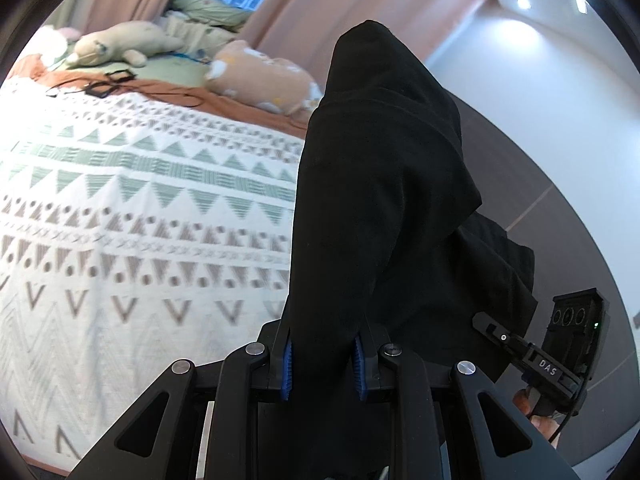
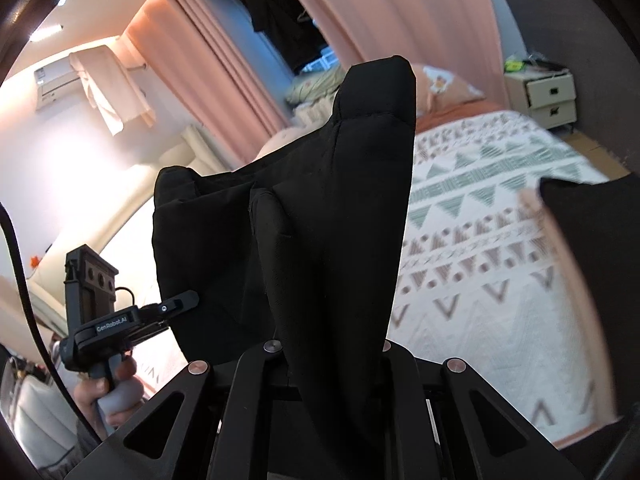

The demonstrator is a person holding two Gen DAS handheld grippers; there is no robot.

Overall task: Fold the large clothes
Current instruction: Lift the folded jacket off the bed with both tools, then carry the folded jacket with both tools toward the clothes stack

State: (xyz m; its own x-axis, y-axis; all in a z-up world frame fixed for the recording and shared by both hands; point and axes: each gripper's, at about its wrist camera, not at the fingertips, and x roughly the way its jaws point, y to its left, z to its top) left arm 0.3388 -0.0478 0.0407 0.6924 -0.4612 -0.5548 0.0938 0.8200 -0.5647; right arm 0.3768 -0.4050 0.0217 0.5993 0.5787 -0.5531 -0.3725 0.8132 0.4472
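Note:
A large black garment (image 1: 380, 184) hangs lifted above the bed between both grippers. My left gripper (image 1: 323, 364) is shut on one part of it; black cloth fills the gap between the blue pads (image 1: 286, 368). My right gripper (image 2: 332, 360) is shut on another part of the garment (image 2: 332, 216), which hides its fingertips. The right gripper also shows at the lower right of the left wrist view (image 1: 486, 322), pinching the cloth. The left gripper shows at the lower left of the right wrist view (image 2: 188, 300), touching the cloth's edge.
A bed with a white patterned blanket (image 1: 140, 208) lies below and also shows in the right wrist view (image 2: 480, 240). Plush toys (image 1: 260, 76) and cables lie near the pillows. Pink curtains (image 2: 224, 64) hang behind. A white nightstand (image 2: 540, 96) stands beyond the bed.

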